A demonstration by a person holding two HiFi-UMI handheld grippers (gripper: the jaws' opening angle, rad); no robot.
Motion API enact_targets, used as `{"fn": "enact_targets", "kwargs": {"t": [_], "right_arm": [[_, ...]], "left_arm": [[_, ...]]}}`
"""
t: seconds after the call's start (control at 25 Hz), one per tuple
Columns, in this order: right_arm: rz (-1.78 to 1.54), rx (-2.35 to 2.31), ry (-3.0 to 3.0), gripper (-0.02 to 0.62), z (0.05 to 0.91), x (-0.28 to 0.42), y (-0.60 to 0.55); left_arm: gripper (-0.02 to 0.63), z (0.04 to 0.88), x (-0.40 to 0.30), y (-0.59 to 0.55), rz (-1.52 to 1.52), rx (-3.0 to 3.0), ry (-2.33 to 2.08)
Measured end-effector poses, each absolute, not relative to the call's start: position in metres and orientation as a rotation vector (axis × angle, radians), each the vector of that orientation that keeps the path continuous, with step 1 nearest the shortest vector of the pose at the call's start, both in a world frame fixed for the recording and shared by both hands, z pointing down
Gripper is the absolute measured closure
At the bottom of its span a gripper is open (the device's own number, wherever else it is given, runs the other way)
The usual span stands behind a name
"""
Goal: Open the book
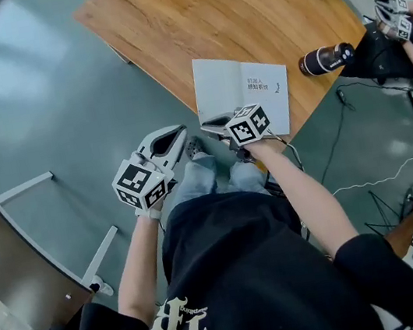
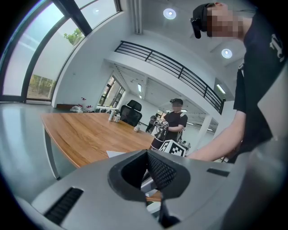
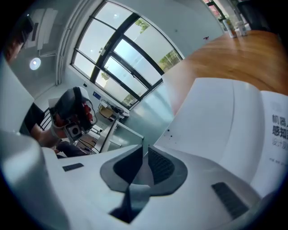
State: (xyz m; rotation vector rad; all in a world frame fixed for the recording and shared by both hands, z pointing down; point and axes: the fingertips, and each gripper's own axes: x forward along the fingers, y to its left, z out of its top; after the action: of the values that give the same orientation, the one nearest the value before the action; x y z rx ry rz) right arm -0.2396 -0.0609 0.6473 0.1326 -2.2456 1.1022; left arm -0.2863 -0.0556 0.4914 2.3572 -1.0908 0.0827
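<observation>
Wooden counter (image 1: 204, 18), grey floor around it. Right gripper (image 1: 214, 125) fingers are pressed together, empty, at the near edge of the book (image 1: 245, 90), which is laid open near the counter corner. Left gripper (image 1: 176, 135) fingers are closed too, held off the counter

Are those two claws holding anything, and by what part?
Nothing. Both the left gripper and right gripper are shut and empty; the right one's tips sit at the near edge of the open book.

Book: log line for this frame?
book open flat on table | right gripper shut, empty, by its near corner | left gripper shut, empty, off table
</observation>
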Motion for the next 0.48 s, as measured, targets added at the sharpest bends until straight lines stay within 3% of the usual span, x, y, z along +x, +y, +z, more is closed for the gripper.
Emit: {"fn": "enact_targets", "kwargs": {"t": [0.2,0.28,0.48], "right_arm": [[1.091,0.141,-2.170,0.564,0.675,-0.254,-0.056],[1.093,0.133,-2.141,0.517,0.683,-0.253,-0.056],[1.084,0.152,-2.159,0.515,0.676,-0.244,-0.067]], "left_arm": [[0.600,0.489,-0.306,-0.056,0.057,2.340,-1.115],[0.600,0.489,-0.312,-0.058,0.045,2.337,-1.125],[0.600,0.487,-0.321,-0.057,0.027,2.326,-1.145]]}}
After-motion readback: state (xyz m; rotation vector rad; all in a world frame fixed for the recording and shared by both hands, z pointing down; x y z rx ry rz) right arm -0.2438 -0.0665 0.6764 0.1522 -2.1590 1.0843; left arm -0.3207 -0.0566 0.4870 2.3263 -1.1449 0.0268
